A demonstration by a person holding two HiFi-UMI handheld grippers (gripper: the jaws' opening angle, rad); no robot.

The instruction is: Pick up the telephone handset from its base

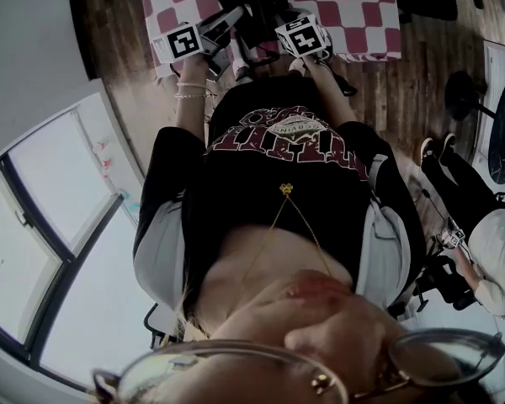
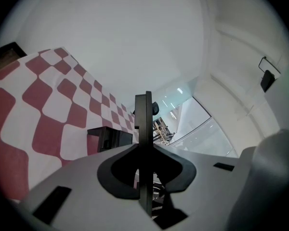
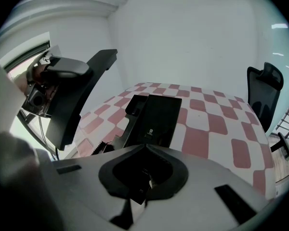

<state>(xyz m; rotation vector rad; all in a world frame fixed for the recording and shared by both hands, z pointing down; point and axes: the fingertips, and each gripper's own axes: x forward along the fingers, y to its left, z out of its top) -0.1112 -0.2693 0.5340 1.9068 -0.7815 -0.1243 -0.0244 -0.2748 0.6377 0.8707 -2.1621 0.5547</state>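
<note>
Left gripper (image 1: 222,23): the jaws are closed at a narrow setting on the black plastic telephone handset (image 3: 74,100). In the left gripper view the handset (image 2: 143,129) shows edge-on as a thin dark upright strip between the jaws.

Handset position: off its base and in the air. In the right gripper view it hangs tilted at the left, above the near left edge of the table and apart from the base. Its upper end points toward the white wall.

Base: the flat black rectangular telephone base (image 3: 156,117) lies on the red-and-white checked tablecloth (image 3: 216,129), just beyond the right gripper's body. Its cradle side faces the handset. The near edge of the base is hidden behind the gripper body.

Right gripper (image 3: 140,189): the jaws appear drawn together low in the dark recess of its grey body, and nothing can be made out between them. It points down toward the base, and contact with the base cannot be confirmed.

Surroundings: a black office chair (image 3: 262,95) stands past the far right side of the table. In the head view both marker cubes sit at the table's near edge, the left one (image 1: 183,40) and the right one (image 1: 301,36).
</note>
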